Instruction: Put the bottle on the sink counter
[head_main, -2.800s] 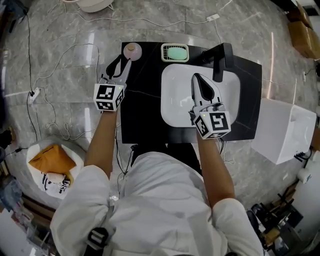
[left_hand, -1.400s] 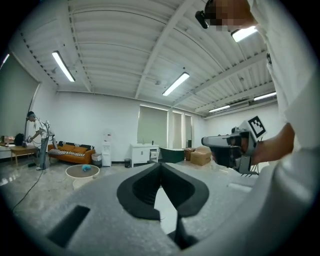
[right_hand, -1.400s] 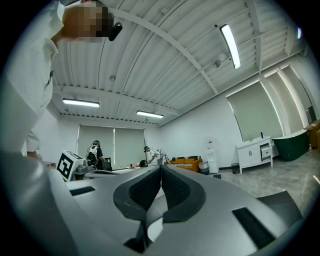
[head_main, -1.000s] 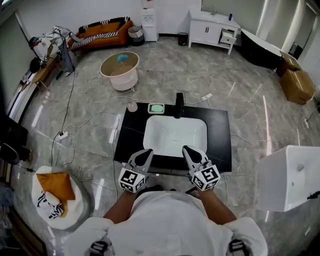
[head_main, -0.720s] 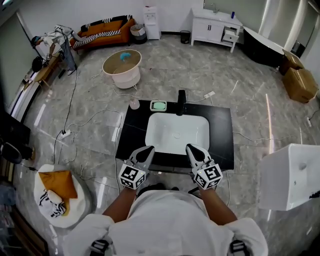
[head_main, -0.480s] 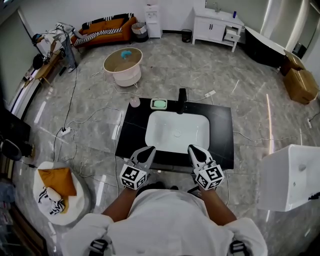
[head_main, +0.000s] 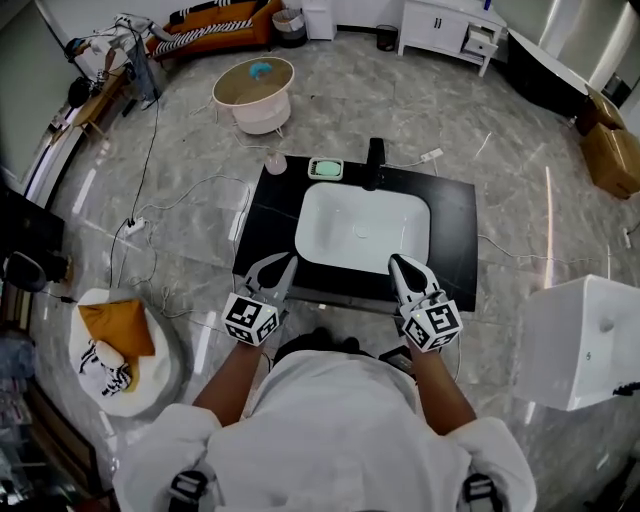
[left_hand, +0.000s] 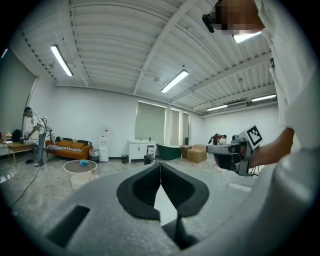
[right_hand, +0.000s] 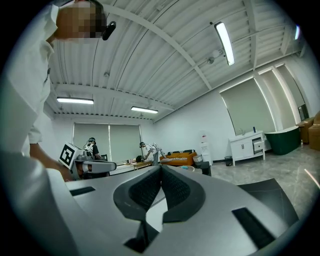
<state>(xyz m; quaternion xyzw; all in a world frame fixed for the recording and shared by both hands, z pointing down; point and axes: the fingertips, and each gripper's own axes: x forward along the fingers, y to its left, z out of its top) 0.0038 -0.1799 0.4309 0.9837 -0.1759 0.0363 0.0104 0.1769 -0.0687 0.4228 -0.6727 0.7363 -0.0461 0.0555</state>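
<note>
A small pinkish bottle (head_main: 275, 162) stands upright on the far left corner of the black sink counter (head_main: 455, 230), next to a green soap dish (head_main: 325, 168) and a black faucet (head_main: 375, 162). My left gripper (head_main: 284, 262) hovers at the counter's near edge, shut and empty, far from the bottle. My right gripper (head_main: 397, 262) is level with it at the near edge by the white basin (head_main: 360, 225), also shut with nothing held. In the left gripper view the jaws (left_hand: 160, 165) meet in a closed line; in the right gripper view the jaws (right_hand: 161, 168) do too.
A beige round tub (head_main: 255, 92) stands on the floor beyond the counter. There is a white box (head_main: 580, 335) at the right and a white basket with orange cloth (head_main: 115, 345) at the left. Cables trail over the marble floor on the left.
Both grippers have drawn back from the sink to the counter's near edge; the left one has left the bottle standing at the far left corner. Over the last second they have hardly moved.
</note>
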